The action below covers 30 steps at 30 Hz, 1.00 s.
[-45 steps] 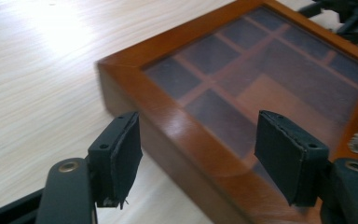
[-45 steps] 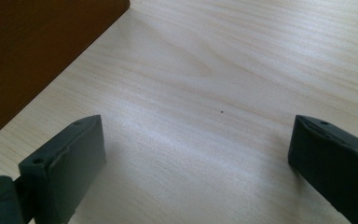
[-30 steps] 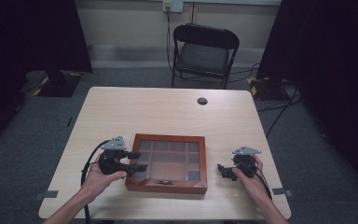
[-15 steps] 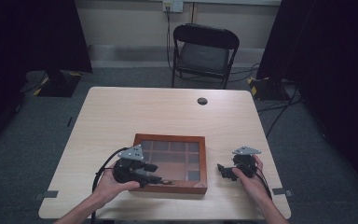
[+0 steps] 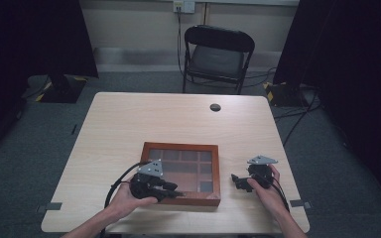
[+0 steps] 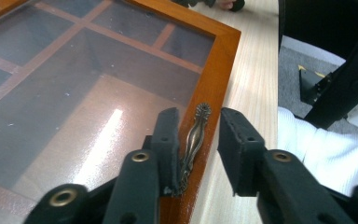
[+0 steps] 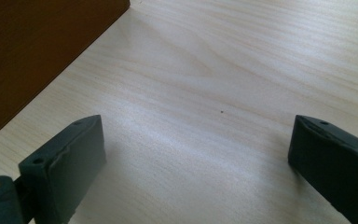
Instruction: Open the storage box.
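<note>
A wooden box [image 5: 178,147] with a glass lid divided into compartments lies near the table's front edge. On its front rim sits a small brass handle [image 6: 193,137]. My left gripper [image 5: 177,192] rests over that front rim, open, with the handle between its jaws [image 6: 198,133]; the left jaw sits close against the handle and the right jaw stands apart from it. My right gripper [image 5: 236,181] sits on the table just right of the box, jaws wide open [image 7: 196,154] over bare wood. The box's side wall [image 7: 32,56] shows at the upper left there.
A small black round object [image 5: 215,107] lies at the table's far side. A black folding chair [image 5: 218,54] stands beyond the table. Cables trail from both grippers toward the front edge. A white sleeve [image 6: 321,154] is near the box's front corner.
My left gripper has moved right from the box's left side to its front rim, and now straddles the brass handle. The right gripper has stayed in place.
</note>
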{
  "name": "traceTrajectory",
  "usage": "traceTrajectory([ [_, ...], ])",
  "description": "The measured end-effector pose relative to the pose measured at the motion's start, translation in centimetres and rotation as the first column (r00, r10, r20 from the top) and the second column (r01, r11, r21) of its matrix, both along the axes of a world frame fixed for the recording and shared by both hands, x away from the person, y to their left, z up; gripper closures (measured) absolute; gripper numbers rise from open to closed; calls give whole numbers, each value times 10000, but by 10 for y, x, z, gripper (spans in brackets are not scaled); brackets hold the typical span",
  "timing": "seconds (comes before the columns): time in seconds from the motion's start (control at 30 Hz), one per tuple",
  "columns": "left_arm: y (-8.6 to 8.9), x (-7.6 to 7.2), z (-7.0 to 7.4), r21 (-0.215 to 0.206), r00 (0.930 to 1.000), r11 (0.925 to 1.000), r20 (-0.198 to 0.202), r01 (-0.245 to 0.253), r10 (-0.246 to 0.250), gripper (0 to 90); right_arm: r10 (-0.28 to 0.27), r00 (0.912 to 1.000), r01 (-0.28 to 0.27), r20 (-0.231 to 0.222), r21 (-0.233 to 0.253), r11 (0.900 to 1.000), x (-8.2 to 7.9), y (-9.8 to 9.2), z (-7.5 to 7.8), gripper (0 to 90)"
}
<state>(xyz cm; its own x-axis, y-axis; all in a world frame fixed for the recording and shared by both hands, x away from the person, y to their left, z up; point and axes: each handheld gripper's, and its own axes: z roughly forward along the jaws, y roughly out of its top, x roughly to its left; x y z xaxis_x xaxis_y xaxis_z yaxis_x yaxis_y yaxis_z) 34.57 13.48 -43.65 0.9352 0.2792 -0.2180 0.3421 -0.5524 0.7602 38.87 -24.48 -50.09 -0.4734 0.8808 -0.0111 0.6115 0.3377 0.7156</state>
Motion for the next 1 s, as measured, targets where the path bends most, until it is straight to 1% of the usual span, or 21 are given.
traceTrajectory([
  [0.07,-1,0,-1,17,10000,10000,45,72,-73,724,1,10000,-1,0,-1,10000,0,0,0,29],
  [0.1,-2,0,-1,66,10000,10000,51,39,-39,734,0,10000,0,-1,1,10000,0,0,0,29],
  [0.17,-3,0,-2,237,9998,9997,182,68,-72,758,1,10000,-1,-2,-1,10000,0,0,0,29],
  [0.23,-4,0,-4,93,9998,10000,202,-4,3,781,0,10000,0,-4,0,10000,0,0,0,29],
  [0.33,-3,0,-4,100,9999,9999,167,-11,9,788,-4,10000,4,-10,6,10000,0,0,0,27],
  [0.37,-4,-1,-4,80,9996,10000,265,-40,38,789,-4,10000,4,-13,8,10000,0,0,0,26],
  [0.4,-4,-1,-4,162,9996,9998,283,-77,72,789,2,10000,-2,-9,3,10000,0,0,0,26],
  [0.43,-5,-2,-4,111,9989,9999,470,-30,25,789,2,10000,-2,-9,10,10000,0,0,0,26],
  [0.47,-6,-3,-4,226,9977,9997,675,31,-46,792,9,10000,-9,-5,0,10000,0,0,0,25],
  [0.5,-6,-3,-3,355,9977,9993,673,76,-100,792,2,10000,-2,-11,9,10000,0,0,0,25],
  [0.53,-7,-3,-2,365,9970,9993,755,110,-138,793,-2,10000,2,-16,12,10000,0,0,0,25],
  [0.6,-7,-3,-2,471,9970,9988,758,123,-159,796,-2,10000,2,-16,9,10000,0,0,0,25],
  [0.63,-7,-3,-2,471,9970,9988,747,151,-185,798,-1,10000,1,-14,10,10000,0,0,0,25],
  [0.7,-6,-1,-2,307,9985,9994,518,167,-183,799,-3,10000,3,-16,10,10000,0,0,0,25],
  [0.8,-7,0,-2,346,9987,9992,467,192,-208,801,0,10000,0,-10,11,10000,0,0,0,25],
  [0.87,-6,2,-2,245,9996,9995,221,182,-187,803,21,10000,-21,12,2,10000,1,0,0,25],
  [0.93,-6,3,-2,229,9995,9994,212,245,-250,805,34,10000,-34,16,7,10000,1,0,0,23],
  [1.0,-6,4,-1,406,9998,9989,-10,219,-219,805,35,10000,-35,15,6,10000,1,0,0,23],
])
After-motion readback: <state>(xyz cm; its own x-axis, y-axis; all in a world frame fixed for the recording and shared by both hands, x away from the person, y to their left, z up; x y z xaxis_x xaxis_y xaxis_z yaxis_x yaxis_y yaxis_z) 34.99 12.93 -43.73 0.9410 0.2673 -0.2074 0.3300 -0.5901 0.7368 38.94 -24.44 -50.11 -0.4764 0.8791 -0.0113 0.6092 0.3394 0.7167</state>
